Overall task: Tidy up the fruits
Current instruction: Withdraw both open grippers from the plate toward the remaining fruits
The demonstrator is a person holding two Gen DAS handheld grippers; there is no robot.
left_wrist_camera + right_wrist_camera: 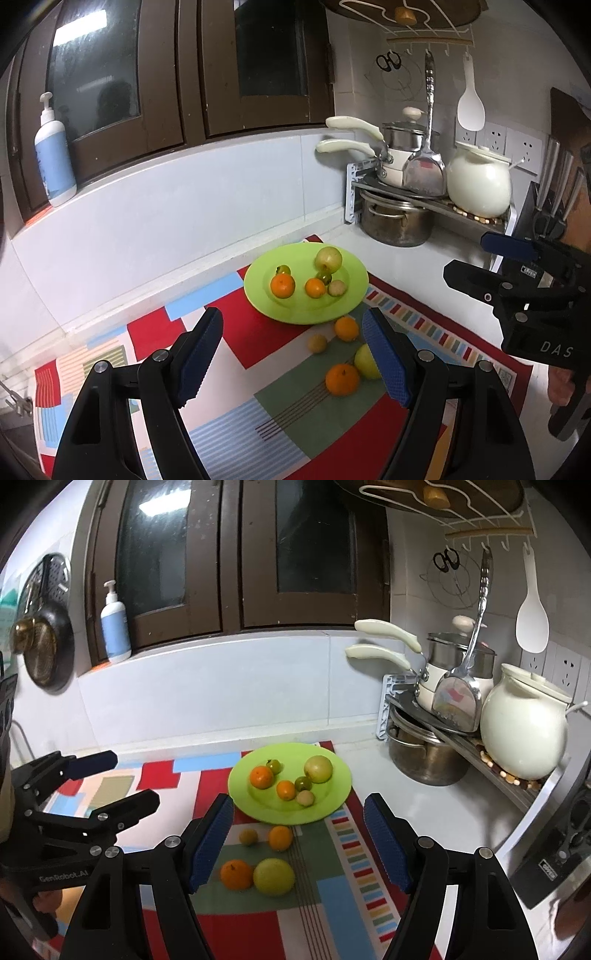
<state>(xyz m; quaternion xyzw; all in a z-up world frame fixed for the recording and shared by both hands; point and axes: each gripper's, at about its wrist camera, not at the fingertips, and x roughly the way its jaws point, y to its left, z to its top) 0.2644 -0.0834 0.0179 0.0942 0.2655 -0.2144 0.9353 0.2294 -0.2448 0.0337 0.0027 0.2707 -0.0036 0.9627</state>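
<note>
A green plate (354, 295) (332, 801) on the patterned mat holds several fruits: a large green apple (328, 259) (318, 769), two oranges (283, 285) (315, 287), small green ones. On the mat in front lie an orange (342, 379) (236, 874), a yellow-green apple (365, 363) (273, 877), a second orange (346, 328) (280, 837) and a small yellow fruit (317, 343) (248, 836). My left gripper (291, 356) (122, 781) is open and empty, above the mat. My right gripper (298, 836) (476, 258) is open and empty, above the loose fruits.
A metal rack (436, 203) (461, 738) at back right holds pots, pans and a white jar (479, 184) (522, 723). A steel pot (397, 221) (424, 757) sits under it. A soap bottle (55, 155) (115, 627) stands on the window ledge. Utensils hang on the wall.
</note>
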